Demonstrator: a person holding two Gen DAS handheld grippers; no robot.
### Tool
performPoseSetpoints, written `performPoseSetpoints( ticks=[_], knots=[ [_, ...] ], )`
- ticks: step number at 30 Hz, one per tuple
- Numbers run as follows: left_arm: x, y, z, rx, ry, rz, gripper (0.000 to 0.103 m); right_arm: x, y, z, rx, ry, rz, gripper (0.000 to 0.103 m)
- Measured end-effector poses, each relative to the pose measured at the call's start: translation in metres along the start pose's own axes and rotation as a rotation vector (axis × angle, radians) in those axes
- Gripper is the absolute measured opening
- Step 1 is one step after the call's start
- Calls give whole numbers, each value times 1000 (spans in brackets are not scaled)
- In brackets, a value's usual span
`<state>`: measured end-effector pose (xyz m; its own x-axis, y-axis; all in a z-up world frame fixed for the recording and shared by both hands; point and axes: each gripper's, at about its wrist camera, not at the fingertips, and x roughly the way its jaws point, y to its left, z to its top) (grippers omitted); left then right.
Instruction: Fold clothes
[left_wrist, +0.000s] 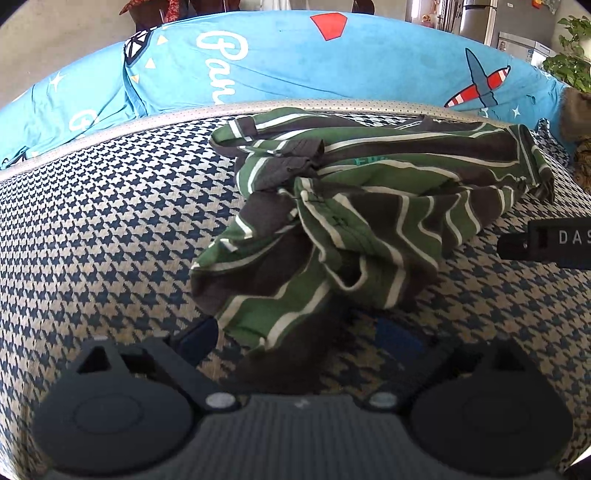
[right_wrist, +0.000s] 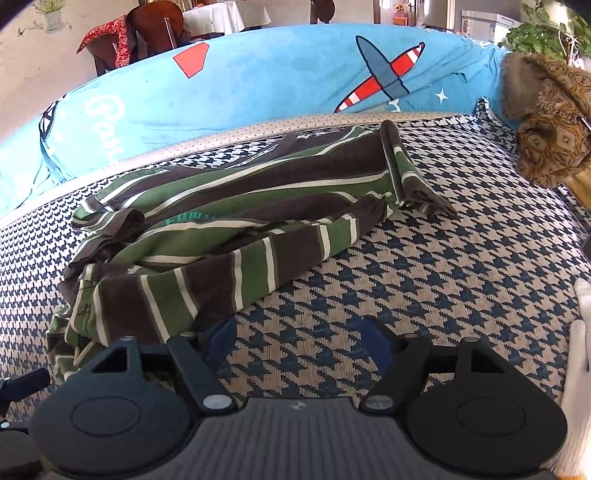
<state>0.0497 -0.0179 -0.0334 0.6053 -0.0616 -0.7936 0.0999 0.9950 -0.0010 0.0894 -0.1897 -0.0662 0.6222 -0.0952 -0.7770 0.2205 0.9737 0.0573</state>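
A crumpled shirt with green, dark brown and white stripes lies on the houndstooth cushion. My left gripper is open, and the shirt's near corner droops between its fingers, its left blue pad just beside the cloth. In the right wrist view the shirt spreads to the left. My right gripper is open over bare cushion, its left pad close to the shirt's near edge. The right gripper's black body shows at the right edge of the left wrist view.
A blue quilt printed with an airplane lies along the far edge of the cushion. A brown patterned pillow sits far right, with a potted plant behind. A white-gloved hand is at the right edge. A chair stands behind.
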Motion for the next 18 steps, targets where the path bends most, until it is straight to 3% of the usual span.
performPoseSetpoints(
  ticks=[12,14,18],
  knots=[
    [2,5,-2,-7,7,-8,98,4,4,1,-28,9,10,75],
    [2,6,-2,-10,4,-8,98,3,2,2,-17,-1,42,75],
    [-4,11,0,-32,-29,3,98,-4,-11,3,50,-69,192,75]
  ],
)
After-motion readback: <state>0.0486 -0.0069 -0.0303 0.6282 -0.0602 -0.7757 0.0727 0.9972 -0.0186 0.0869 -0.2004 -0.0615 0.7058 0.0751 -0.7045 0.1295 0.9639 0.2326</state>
